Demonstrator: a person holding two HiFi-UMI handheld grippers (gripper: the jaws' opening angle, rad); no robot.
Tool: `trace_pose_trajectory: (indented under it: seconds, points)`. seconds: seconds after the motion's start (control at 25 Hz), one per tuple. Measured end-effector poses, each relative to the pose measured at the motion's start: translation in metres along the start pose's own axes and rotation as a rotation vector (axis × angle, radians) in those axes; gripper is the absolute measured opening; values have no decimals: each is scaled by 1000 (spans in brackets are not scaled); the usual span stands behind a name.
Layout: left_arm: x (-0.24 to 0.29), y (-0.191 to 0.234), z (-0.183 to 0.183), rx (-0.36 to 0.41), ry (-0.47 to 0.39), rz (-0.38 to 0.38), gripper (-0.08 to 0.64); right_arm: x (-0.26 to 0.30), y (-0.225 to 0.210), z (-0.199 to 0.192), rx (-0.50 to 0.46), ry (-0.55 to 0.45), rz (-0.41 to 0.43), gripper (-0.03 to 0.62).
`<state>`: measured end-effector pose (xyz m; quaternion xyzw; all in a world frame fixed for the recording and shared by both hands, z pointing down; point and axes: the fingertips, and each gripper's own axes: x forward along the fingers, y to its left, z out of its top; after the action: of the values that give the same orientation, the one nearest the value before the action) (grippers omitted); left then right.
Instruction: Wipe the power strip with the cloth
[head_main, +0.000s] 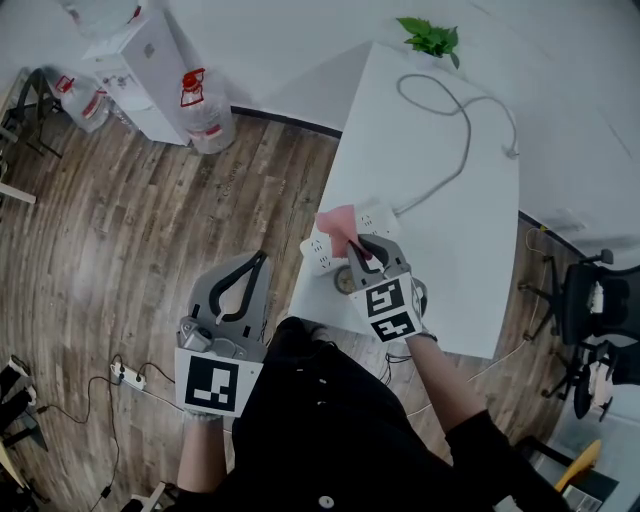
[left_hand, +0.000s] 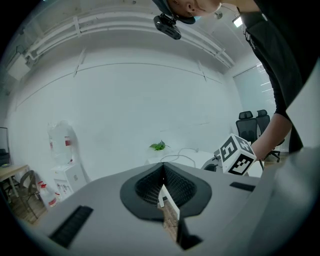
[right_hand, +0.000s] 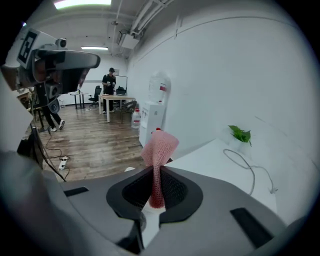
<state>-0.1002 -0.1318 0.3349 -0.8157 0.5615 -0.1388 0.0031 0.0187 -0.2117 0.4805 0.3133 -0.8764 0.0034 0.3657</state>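
- Right gripper (head_main: 358, 250) is clamping the cloth (head_main: 338, 222) thinly; wiping pressure could be pulling it out.
- Strip (head_main: 320, 256) is lying unheld just under those tips, near the table (head_main: 455, 215) edge; a push could be sliding it off.
- Left gripper (head_main: 262, 260), jaws together and empty, is hanging well left.

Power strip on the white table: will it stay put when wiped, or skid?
Probably skids: nothing pins the power strip to the smooth table, and the left gripper is off it. Its cable looks slack, so little restraint. The cloth in the right gripper looks soft, likely yielding.
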Motion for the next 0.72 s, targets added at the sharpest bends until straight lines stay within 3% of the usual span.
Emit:
trace_pose_trajectory:
  seconds: [0.32,0.72]
  points:
    - [-1,0,1,-2,-4,2,14,3,74,-10,-45,21,155,51]
    - [-8,0,-3,-1,6,7,14,19,120,-35,-127,90,218,51]
